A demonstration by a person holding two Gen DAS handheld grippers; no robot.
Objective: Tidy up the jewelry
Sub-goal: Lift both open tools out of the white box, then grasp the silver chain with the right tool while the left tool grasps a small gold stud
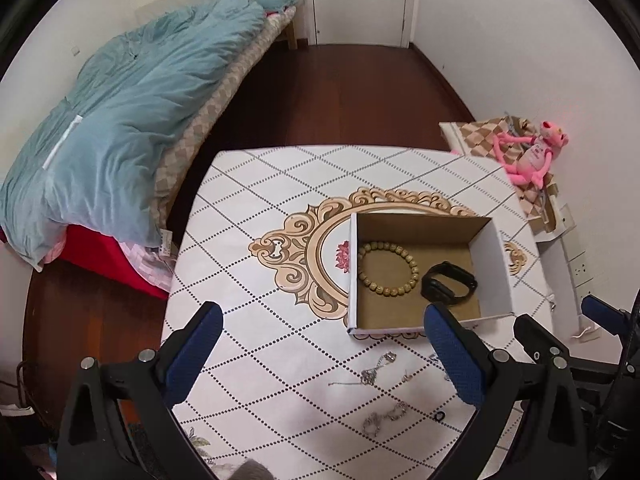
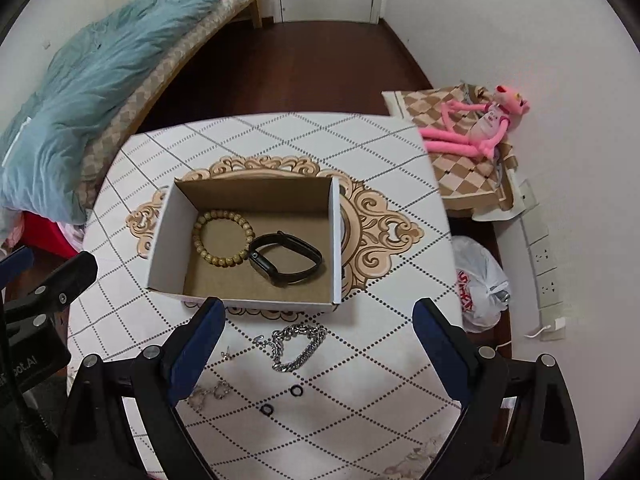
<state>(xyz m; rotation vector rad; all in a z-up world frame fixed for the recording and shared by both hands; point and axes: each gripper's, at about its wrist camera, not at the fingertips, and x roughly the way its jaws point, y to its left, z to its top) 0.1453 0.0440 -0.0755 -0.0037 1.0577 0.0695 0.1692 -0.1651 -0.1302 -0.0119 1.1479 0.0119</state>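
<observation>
An open cardboard box (image 1: 494, 268) (image 2: 164, 236) stands on the patterned table. Inside it lie a wooden bead bracelet (image 1: 387, 268) (image 2: 223, 237) and a black wristband (image 1: 448, 282) (image 2: 285, 258). In front of the box a silver chain bracelet (image 2: 298, 346) and two small black rings (image 2: 296, 391) (image 2: 266, 409) lie on the cloth, with thinner silver chains (image 1: 378, 368) (image 1: 384, 416) (image 2: 208, 394) nearby. My left gripper (image 1: 324, 350) is open above the cloth, nothing between its fingers. My right gripper (image 2: 320, 342) is open too, hovering over the silver chain without touching it.
A bed with a blue duvet (image 1: 120, 128) runs along the left. A pink plush toy (image 1: 528, 152) (image 2: 480, 128) lies on a checkered cloth at the right. A white plastic bag (image 2: 478, 284) sits on the floor beside the table (image 1: 260, 208), near wall sockets (image 2: 546, 256).
</observation>
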